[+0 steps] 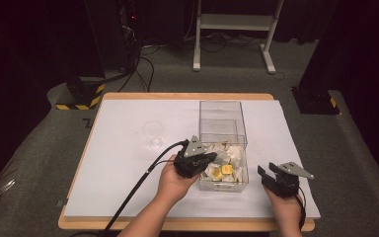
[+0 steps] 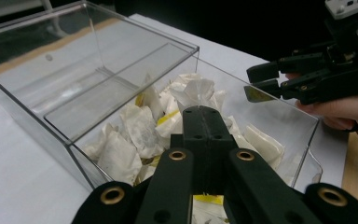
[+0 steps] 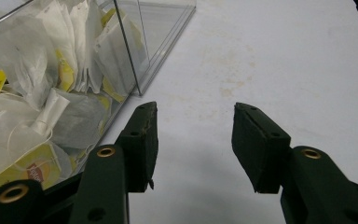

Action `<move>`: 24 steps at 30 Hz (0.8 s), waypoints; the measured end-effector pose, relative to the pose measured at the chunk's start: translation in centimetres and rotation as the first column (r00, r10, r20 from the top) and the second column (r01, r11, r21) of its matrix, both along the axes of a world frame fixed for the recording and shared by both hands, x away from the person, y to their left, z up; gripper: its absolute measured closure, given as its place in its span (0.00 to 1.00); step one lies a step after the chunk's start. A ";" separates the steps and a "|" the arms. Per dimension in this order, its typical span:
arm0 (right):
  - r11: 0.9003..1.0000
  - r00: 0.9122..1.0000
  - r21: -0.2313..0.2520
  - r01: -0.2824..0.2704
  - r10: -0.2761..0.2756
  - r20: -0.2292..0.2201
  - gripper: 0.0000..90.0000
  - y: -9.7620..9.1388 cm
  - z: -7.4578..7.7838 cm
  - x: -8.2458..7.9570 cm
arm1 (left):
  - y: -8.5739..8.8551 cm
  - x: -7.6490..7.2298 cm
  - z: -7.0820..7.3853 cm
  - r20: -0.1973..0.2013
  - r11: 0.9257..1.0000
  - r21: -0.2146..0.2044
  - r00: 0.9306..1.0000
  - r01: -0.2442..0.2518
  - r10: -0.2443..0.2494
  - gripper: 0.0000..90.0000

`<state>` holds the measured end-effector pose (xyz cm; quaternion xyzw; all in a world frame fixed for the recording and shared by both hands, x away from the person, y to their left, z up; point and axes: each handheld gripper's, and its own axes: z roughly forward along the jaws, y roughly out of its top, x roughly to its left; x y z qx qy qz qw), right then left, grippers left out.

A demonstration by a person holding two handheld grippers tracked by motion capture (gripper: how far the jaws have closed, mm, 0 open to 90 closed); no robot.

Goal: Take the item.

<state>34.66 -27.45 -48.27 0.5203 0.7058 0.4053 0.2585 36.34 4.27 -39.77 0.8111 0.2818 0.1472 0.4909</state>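
A clear plastic box (image 1: 223, 186) stands on the white table cover, its lid (image 1: 220, 114) swung up behind it. White and yellow tea bags (image 1: 225, 159) fill the box. My left gripper (image 1: 209, 159) reaches in over the box's left wall. Its jaws are pressed together, and a crumpled white tea bag (image 2: 195, 90) rises right at the tips of this gripper (image 2: 203, 111), seemingly pinched. My right gripper (image 1: 266, 169) hovers over the cover just right of the box, open, with nothing between its jaws (image 3: 196, 116). It also appears across the box from the left gripper (image 2: 261, 81).
A clear glass (image 1: 153, 134) stands on the cover to the left of the box. The wooden table edge (image 1: 187, 224) runs along the front. A white metal frame (image 1: 234, 29) and cables lie on the floor beyond the table.
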 end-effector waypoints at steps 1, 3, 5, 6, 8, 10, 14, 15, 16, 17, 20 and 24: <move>1.000 1.000 -0.001 0.001 -0.001 -0.001 0.57 0.0 0.0 0.0 | 0.2 -0.1 0.1 0.012 1.000 -0.014 1.000 -0.002 0.002 1.00; 1.000 1.000 -0.005 0.001 -0.001 0.002 0.57 0.0 0.0 0.0 | 0.3 -0.1 0.3 0.024 1.000 -0.029 1.000 -0.007 0.008 1.00; 1.000 1.000 -0.003 0.002 -0.002 0.000 0.57 0.0 0.0 0.0 | 0.5 -0.1 0.5 0.030 0.999 -0.041 1.000 -0.008 0.009 1.00; 1.000 1.000 -0.003 0.002 -0.002 0.000 0.57 0.0 0.0 0.0 | 0.5 -0.1 0.5 0.030 0.999 -0.041 1.000 -0.008 0.009 1.00; 1.000 1.000 -0.003 0.003 -0.003 -0.001 0.57 0.0 0.0 0.0 | 0.6 -0.2 0.6 0.034 0.998 -0.054 0.999 -0.012 0.014 1.00; 1.000 1.000 -0.005 0.002 -0.002 0.000 0.57 0.0 0.0 -0.1 | 0.8 -0.2 0.9 0.045 0.998 -0.064 0.999 -0.018 0.021 1.00; 1.000 1.000 -0.007 0.001 -0.001 0.001 0.57 0.0 0.0 -0.1 | 1.1 -0.2 1.2 0.060 0.997 -0.081 0.998 -0.021 0.026 1.00; 1.000 1.000 -0.007 0.001 -0.001 0.002 0.57 0.0 0.0 -0.1 | 1.1 -0.2 1.2 0.060 0.997 -0.081 0.998 -0.021 0.026 1.00; 1.000 1.000 -0.006 0.002 -0.002 0.002 0.57 0.0 0.0 -0.1 | 1.2 -0.2 1.4 0.064 0.996 -0.090 0.997 -0.025 0.031 1.00; 1.000 1.000 -0.007 0.001 -0.001 0.002 0.57 0.0 0.0 -0.1 | 1.3 -0.2 1.4 0.066 0.995 -0.093 0.997 -0.025 0.031 1.00; 1.000 1.000 -0.006 0.002 -0.002 0.001 0.57 0.0 0.0 -0.1 | 1.5 -0.2 1.7 0.072 0.994 -0.103 0.997 -0.029 0.037 1.00; 1.000 1.000 -0.008 0.001 -0.001 0.002 0.57 0.0 0.0 -0.1 | 1.9 -0.2 2.1 0.081 0.993 -0.116 0.996 -0.036 0.045 1.00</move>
